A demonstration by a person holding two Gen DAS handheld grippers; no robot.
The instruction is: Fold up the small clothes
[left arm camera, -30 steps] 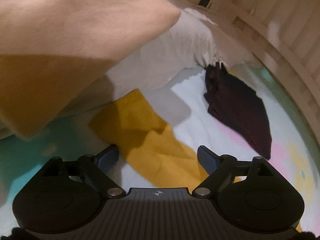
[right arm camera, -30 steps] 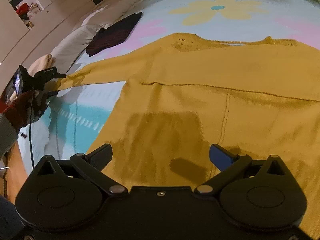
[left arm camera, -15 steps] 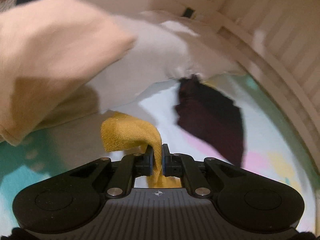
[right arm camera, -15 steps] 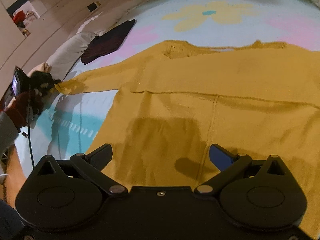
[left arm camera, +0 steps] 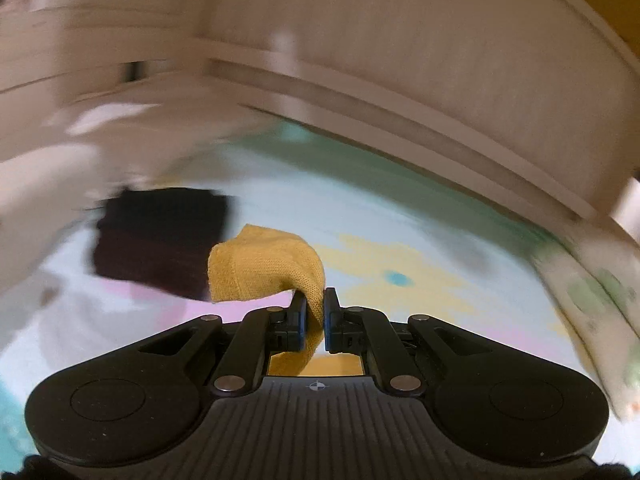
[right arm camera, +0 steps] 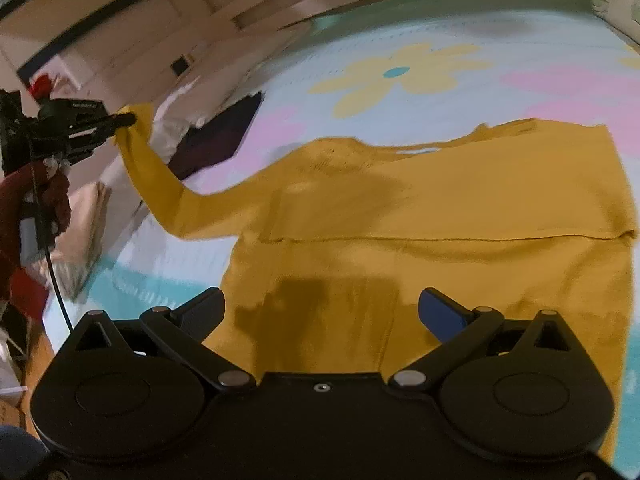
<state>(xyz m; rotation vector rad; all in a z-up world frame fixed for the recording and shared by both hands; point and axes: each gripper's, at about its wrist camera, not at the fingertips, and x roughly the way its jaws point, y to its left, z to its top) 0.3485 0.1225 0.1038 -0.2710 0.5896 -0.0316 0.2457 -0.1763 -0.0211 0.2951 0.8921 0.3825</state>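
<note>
Floral bedding carries the mustard knit sweater, body flat at centre. Its sleeve cuff, lying flat a second ago, now hangs lifted at ten o'clock, pinched by the left gripper. Right gripper stays spread above the hem.

A bedroom in a home is shown. A bed is covered with a pastel flower-print sheet, and pale pillows are piled at one side. Wood-panelled walls are seen behind, and clothes are spread on the bedding.
</note>
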